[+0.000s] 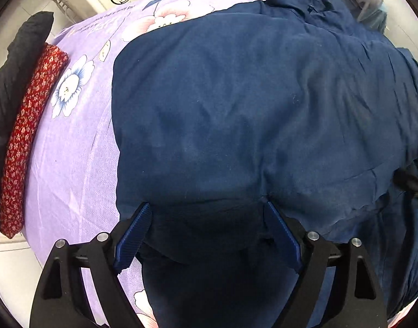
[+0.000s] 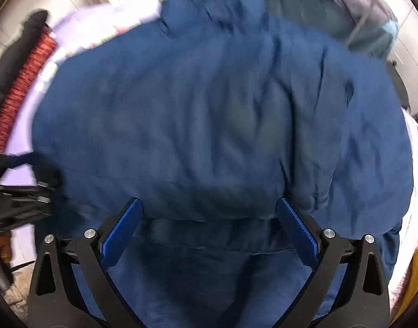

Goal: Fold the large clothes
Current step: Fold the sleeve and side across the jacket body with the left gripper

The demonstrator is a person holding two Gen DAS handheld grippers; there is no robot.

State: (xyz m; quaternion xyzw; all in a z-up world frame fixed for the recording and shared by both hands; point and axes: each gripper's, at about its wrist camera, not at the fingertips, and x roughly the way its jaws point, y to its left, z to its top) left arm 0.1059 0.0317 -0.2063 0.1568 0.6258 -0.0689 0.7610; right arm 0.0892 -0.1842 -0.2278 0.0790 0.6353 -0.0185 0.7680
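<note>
Far left, a red patterned cloth [image 1: 26,136] lies along the edge of the lilac flowered sheet [image 1: 72,164]. The navy garment [image 1: 250,104] is spread across that sheet, under both tools. The left gripper [image 1: 206,205] and right gripper [image 2: 207,205] hang over it with jaws spread, pinching nothing. Best to catch one hem edge evenly with both. The right view is blurred, and the garment's far edges are cut off.

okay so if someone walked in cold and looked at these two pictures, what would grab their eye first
The big navy blue garment fills the middle of both views, spread rumpled over a lilac flowered sheet. Along the sheet's left edge lies a folded red floral cloth beside something black. In front, the left gripper and right gripper stand open over the garment's near edge.
</note>
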